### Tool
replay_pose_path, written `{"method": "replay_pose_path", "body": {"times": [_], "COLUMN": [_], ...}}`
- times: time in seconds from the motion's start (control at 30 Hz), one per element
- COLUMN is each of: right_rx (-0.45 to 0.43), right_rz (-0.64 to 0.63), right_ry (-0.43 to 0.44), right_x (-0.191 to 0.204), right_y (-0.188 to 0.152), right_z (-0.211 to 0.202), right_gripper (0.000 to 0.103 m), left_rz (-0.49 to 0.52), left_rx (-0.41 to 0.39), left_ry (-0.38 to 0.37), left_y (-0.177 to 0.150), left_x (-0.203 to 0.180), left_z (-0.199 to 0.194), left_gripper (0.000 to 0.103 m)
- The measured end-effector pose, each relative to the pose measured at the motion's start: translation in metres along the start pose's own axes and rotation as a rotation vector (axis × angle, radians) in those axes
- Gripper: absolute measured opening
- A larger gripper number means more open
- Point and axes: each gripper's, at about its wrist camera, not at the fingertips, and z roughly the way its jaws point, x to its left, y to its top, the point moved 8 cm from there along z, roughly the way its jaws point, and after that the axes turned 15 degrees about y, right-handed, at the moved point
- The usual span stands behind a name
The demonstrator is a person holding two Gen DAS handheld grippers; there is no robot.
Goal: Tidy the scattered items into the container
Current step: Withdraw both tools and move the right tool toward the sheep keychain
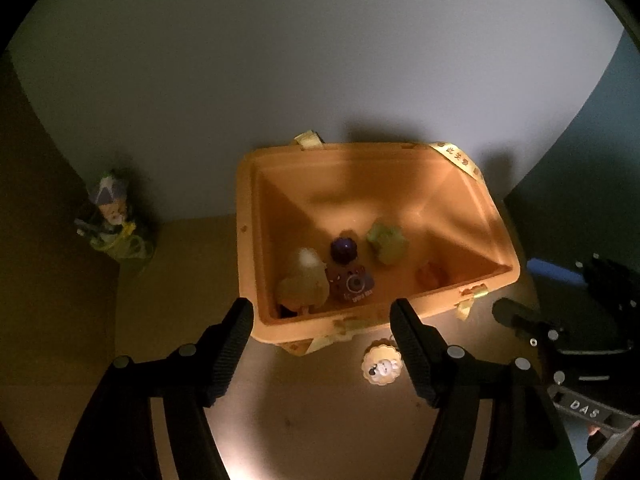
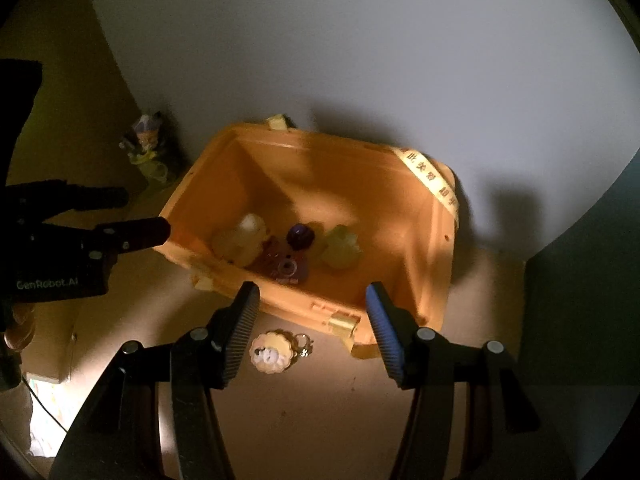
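An orange plastic box [image 1: 460,216] [image 2: 400,236] stands open on the brown table against the pale wall. Inside lie a pale figure [image 1: 304,276] [image 2: 244,240], a purple toy camera [image 1: 352,284] [image 2: 286,268], a dark purple ball [image 1: 343,249] [image 2: 300,236], a green toy [image 1: 386,244] [image 2: 340,248] and a small orange piece [image 1: 430,274]. A round cookie-shaped keychain [image 1: 382,366] [image 2: 274,352] lies on the table before the box. My left gripper [image 1: 322,312] [image 2: 132,214] hangs open over the box's near rim, holding nothing. My right gripper [image 2: 312,294] is open and empty above the near wall, with the keychain just below its left finger.
A small figurine [image 1: 112,216] [image 2: 148,148] on a green base stands at the wall, left of the box. A dark panel [image 2: 580,280] rises to the right of the box. The right gripper's body [image 1: 560,340] shows at the right edge of the left wrist view.
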Motion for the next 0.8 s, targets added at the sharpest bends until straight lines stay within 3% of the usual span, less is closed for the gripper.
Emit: {"method": "replay_pose_path", "body": {"times": [0.33, 0.8], "right_rx": [-0.01, 0.026], "right_rz": [-0.002, 0.019], "right_ry": [0.028, 0.084], "right_x": [0.021, 0.035], "right_y": [-0.022, -0.068], "right_z": [-0.012, 0.004], "right_gripper": [0.053, 0.053], "left_rz": [0.024, 0.026], "left_rx": [0.014, 0.073], "left_ry": [0.012, 0.002], "left_y": [-0.028, -0.075], "left_x": [0.0, 0.003], "left_z": [-0.006, 0.004], "left_gripper": [0.067, 0.067]}}
